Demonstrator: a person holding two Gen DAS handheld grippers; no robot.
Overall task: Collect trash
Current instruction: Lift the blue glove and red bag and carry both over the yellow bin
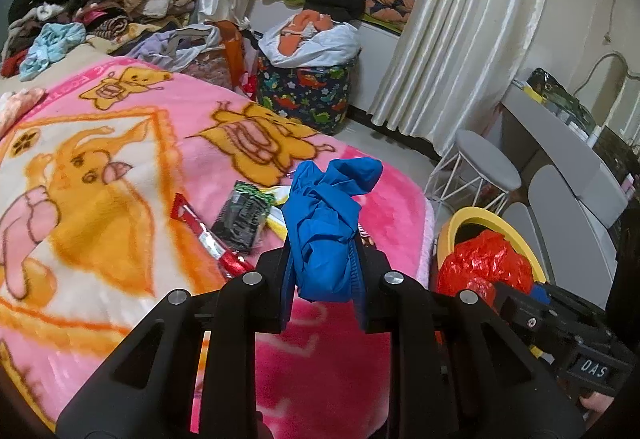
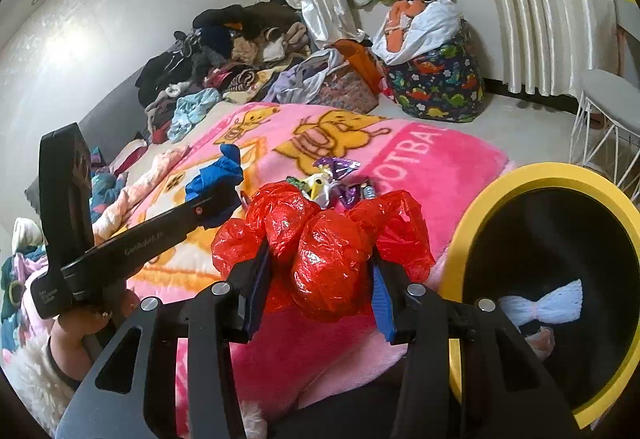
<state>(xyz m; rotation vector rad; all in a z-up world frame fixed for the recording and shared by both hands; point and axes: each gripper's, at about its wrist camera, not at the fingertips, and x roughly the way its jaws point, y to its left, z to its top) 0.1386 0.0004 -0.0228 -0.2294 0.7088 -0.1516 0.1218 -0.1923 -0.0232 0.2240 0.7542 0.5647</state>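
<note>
My left gripper [image 1: 322, 259] has its fingers clenched on a crumpled blue glove [image 1: 326, 223], soft, light and limp, held by its bunched middle above the pink blanket [image 1: 120, 159]; my right gripper [image 2: 320, 279] pinches a wadded red plastic bag [image 2: 320, 243], slick and springy, so I judge a grip across the thickest fold safest; the yellow-rimmed bin [image 2: 480, 207] waits just beside it; loose wrappers [image 1: 240, 215] lie on the bed.

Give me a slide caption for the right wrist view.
Right gripper clamps crumpled red plastic bag beside yellow-rimmed black bin, above pink cartoon blanket.
</note>
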